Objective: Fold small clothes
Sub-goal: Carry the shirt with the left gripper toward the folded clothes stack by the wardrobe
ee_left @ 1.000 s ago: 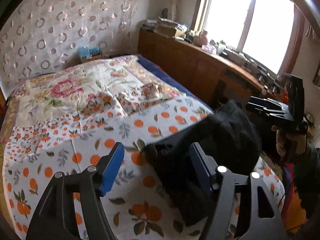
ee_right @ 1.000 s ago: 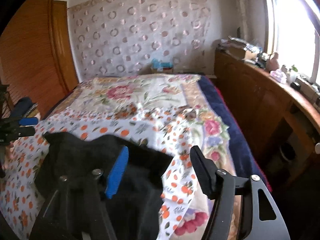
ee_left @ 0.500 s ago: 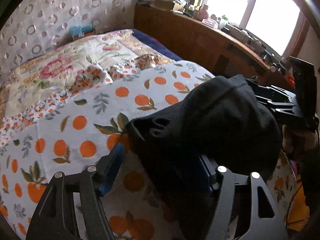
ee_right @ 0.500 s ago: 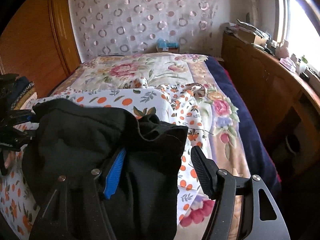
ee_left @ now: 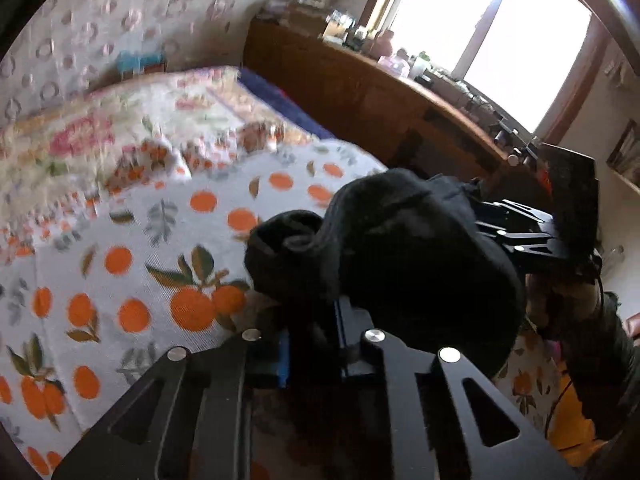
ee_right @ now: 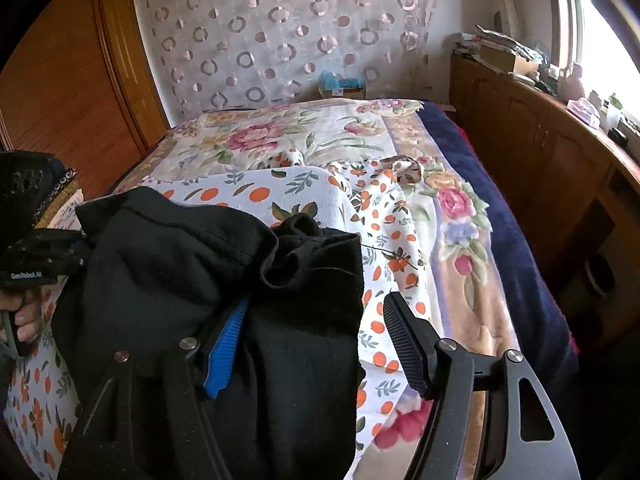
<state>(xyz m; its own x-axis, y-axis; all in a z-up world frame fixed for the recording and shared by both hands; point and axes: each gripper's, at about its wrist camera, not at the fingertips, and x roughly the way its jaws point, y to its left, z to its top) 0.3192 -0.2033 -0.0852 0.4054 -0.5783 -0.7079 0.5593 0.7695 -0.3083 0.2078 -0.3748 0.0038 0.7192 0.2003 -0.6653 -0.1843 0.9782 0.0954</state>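
The left gripper (ee_left: 310,332) is closing on the edge of the black garment (ee_left: 400,256) bunched up over the orange-print sheet (ee_left: 132,280). The right gripper (ee_right: 312,344) is sitting released with cloth draped between its fingers; it probably needs a matching edge.

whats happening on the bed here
A person is working a bunched black garment with two handheld tongs over a bed covered by an orange-print sheet. The left tongs are closing on a fold of the cloth. The right tongs stand open with part of the garment draped between the fingers. Nothing is folded yet.
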